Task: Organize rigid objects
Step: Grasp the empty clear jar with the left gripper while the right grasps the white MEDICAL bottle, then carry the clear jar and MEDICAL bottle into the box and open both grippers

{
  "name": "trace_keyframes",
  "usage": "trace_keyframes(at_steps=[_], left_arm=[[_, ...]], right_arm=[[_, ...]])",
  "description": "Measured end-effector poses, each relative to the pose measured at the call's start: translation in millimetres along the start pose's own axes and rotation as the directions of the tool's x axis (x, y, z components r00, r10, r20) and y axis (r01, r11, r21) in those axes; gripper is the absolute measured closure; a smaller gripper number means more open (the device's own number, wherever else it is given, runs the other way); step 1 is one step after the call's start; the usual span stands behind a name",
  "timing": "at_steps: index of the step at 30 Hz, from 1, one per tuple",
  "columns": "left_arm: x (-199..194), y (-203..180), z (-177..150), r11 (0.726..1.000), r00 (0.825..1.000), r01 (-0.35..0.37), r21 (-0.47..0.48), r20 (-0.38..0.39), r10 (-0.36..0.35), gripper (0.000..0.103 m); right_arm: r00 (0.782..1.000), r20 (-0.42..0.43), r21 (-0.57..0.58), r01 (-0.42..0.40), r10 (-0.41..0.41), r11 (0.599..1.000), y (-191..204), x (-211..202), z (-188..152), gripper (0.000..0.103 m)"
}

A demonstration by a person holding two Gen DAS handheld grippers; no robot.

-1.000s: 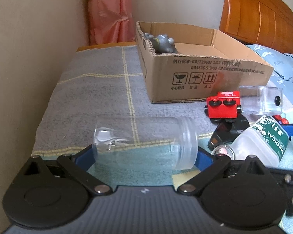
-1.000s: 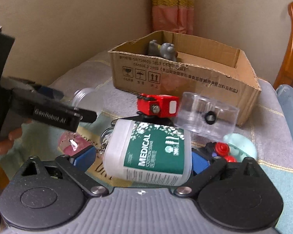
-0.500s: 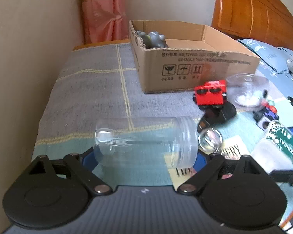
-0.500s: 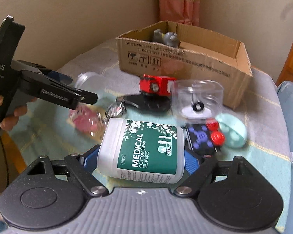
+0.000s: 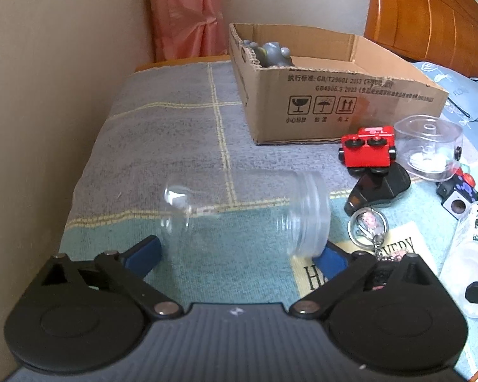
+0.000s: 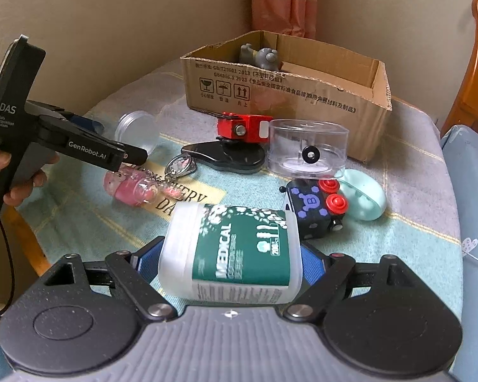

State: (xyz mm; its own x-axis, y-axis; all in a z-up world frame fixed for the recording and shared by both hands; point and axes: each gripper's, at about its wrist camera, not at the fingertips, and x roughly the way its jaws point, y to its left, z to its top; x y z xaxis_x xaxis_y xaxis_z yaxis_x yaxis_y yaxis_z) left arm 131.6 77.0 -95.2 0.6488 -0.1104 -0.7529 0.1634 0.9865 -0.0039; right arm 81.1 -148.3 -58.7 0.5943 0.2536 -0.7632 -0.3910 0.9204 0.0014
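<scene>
Jaws of the left gripper (image 5: pixel 239 253) are opening around a clear jar (image 5: pixel 248 215) lying on its side on the cloth-covered worktop (image 5: pixel 162 146); the left pad stands clear of its base, the right sits at its rim. Jaws of the right gripper (image 6: pixel 229 259) are clamped on a white cotton swab bottle (image 6: pixel 232 251), lying sideways. Behind them, a cardboard box (image 6: pixel 290 92) holds a grey toy (image 6: pixel 261 57); a red toy car (image 6: pixel 242 129) lies just before it.

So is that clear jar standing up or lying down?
Lying down: the clear jar rests on its side on the cloth, open mouth sideways.
</scene>
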Motion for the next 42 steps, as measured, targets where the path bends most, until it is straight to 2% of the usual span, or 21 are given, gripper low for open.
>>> trace_keyframes(at_steps=[5, 13, 19, 21, 24, 25, 29, 34, 38, 42], left_arm=[[0.9, -2.3, 3.0, 1.000, 1.000, -0.020, -0.003, 0.001, 0.020, 0.002], [-0.4, -6.1, 21.3, 0.999, 0.998, -0.041, 0.024, 0.050, 0.040, 0.002], [11.4, -12.2, 36.7, 0.999, 0.999, -0.037, 0.027, 0.038, 0.036, 0.003], [17.4, -10.7, 40.9, 0.999, 0.998, -0.050, 0.014, 0.035, 0.049, 0.004], [22.3, -4.2, 46.0, 0.999, 0.999, -0.023, -0.025, 0.026, 0.024, 0.013], [23.4, -3.4, 47.0, 0.999, 1.000, -0.017, -0.027, 0.019, 0.018, 0.013], [17.7, -7.8, 50.9, 0.999, 0.999, -0.036, 0.037, 0.018, 0.035, 0.013], [-7.0, -13.4, 62.4, 0.995, 1.000, 0.000, 0.102, 0.014, -0.002, 0.013], [-36.7, -23.5, 78.8, 0.986, 0.997, 0.038, 0.165, 0.053, -0.047, 0.013], [-54.2, -33.9, 103.5, 0.980, 0.991, 0.065, 0.189, 0.101, -0.085, 0.013]], right_arm=[[1.000, -0.002, 0.009, 0.009, -0.009, 1.000, 1.2, 3.9, 3.9, 0.014], [1.000, -0.017, -0.004, 0.025, -0.026, 1.000, 4.5, 9.4, 8.7, 0.014], [0.999, -0.027, -0.008, 0.036, -0.036, 0.999, 7.1, 12.0, 10.4, 0.014], [0.999, -0.030, -0.008, 0.041, -0.041, 0.999, 7.8, 12.2, 11.1, 0.014], [0.999, -0.035, -0.011, 0.041, -0.042, 0.999, 8.0, 11.5, 12.2, 0.016], [0.998, -0.039, -0.016, 0.040, -0.041, 0.999, 7.9, 11.2, 12.5, 0.016], [0.998, -0.046, -0.038, 0.031, -0.033, 0.999, 7.7, 9.2, 15.5, 0.017], [0.999, -0.033, -0.046, -0.016, 0.014, 0.999, 1.4, -0.9, 29.5, 0.017], [1.000, 0.007, -0.078, -0.029, 0.030, 0.997, -5.0, -18.3, 48.2, 0.017], [0.997, 0.070, -0.110, -0.003, 0.011, 0.994, -14.1, -35.9, 72.6, 0.017]])
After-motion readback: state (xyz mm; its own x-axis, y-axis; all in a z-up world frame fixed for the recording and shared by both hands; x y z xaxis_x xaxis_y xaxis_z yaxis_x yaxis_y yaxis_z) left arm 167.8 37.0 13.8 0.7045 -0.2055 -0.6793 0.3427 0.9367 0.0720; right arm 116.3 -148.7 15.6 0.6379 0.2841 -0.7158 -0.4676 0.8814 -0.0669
